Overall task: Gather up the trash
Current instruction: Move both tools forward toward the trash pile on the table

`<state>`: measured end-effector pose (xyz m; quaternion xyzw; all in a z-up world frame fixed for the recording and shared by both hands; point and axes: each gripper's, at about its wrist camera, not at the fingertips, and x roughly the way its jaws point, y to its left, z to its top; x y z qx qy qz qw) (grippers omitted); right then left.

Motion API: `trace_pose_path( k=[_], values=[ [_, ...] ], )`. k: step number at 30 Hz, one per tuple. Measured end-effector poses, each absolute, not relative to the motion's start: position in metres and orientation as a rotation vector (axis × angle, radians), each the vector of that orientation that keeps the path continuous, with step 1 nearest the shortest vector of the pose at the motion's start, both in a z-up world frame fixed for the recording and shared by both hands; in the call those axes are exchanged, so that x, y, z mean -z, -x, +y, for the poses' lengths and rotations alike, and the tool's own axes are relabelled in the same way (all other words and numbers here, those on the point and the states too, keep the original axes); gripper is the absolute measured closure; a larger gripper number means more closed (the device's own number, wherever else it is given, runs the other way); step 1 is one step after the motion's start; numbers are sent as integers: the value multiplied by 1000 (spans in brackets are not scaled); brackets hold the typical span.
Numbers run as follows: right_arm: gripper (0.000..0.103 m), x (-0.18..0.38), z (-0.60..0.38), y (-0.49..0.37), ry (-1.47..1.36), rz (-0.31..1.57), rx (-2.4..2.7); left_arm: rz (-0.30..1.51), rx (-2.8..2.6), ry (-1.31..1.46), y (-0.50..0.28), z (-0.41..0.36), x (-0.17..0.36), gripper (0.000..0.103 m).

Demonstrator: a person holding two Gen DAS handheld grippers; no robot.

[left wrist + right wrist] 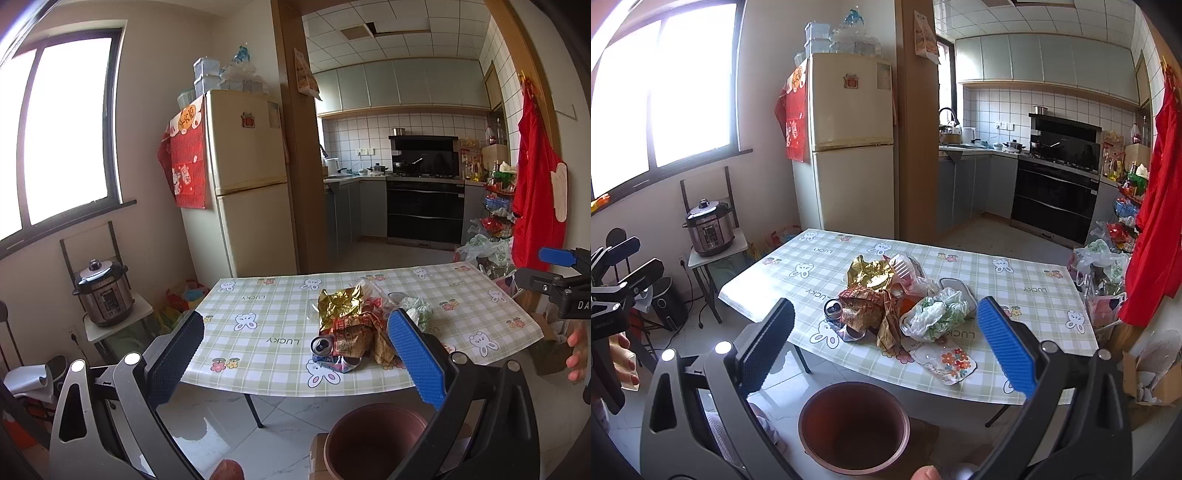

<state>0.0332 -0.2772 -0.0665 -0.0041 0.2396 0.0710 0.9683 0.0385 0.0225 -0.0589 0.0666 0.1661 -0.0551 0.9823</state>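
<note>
The table point(1027, 284), wearing a checked bunny cloth, is carrying a heap of trash point(886, 299) near its front edge, and a brown bin point(853, 424) is waiting empty on the floor just below. Both the left hand-held gripper point(295, 354) and the right hand-held gripper point(886, 343) are hovering short of the heap with jaws spread wide, holding nothing. Likely the first pick is starting; taking an outer piece first, such as the white-green plastic bag point(934, 310), should avoid dragging the rest. The crushed can point(328, 350) is lying on its side at the heap's left, long axis roughly across the table, its open top facing the left camera.
</note>
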Motion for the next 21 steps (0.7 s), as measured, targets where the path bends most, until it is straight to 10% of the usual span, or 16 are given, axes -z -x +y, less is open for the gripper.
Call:
trace_pose_path(
  k=[21],
  values=[
    [6, 164, -301, -138, 41, 702, -128, 579, 79, -125, -148, 18, 150, 6]
  ],
)
